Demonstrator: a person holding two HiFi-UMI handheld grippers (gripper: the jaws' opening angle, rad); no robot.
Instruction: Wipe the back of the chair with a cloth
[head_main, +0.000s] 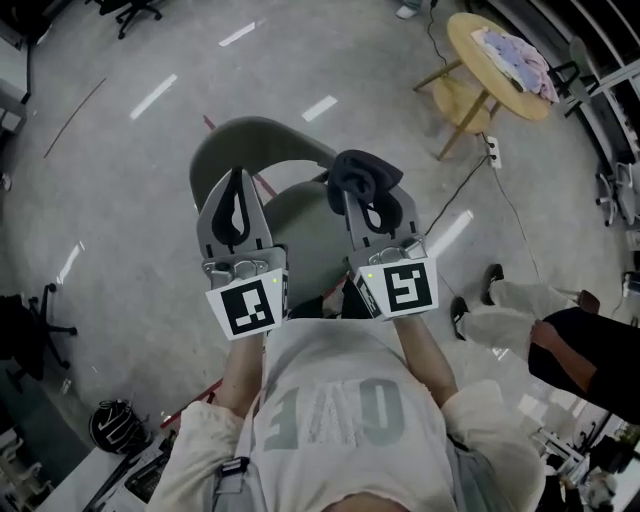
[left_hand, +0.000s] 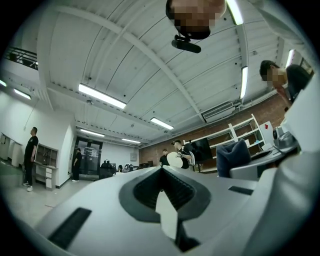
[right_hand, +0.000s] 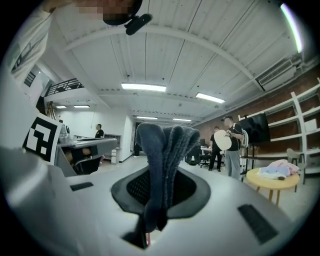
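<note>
Cloth (head_main: 362, 175): dark blue-grey, thick and nappy, folded over itself and pinched at its lower part between the jaws of the right gripper (head_main: 365, 200); the free folds stand above the tips (right gripper view: bunched upright, (right_hand: 162, 165)). It is judged soft, light and limp, so a flat pad is to be pressed on rather than an edge dragged. The present hold, low on the fold, is judged adequate.

Left gripper (head_main: 237, 175): jaws seen together, nothing between them.

Chair back (head_main: 250, 135): grey curved shell, directly below and beyond both grippers, with the seat (head_main: 305, 230) on the near side. It is judged hard and smooth. The chair may shift under pressure, so steadying at the top rim by the free gripper is suggested.

Surroundings: round wooden table (head_main: 470, 45) with laundry on it, well apart at upper right; a floor cable (head_main: 500, 190) beside the chair; a seated person (head_main: 540, 320) at right. No contact between cloth and chair back can be confirmed; nothing is seen obstructing the back.
</note>
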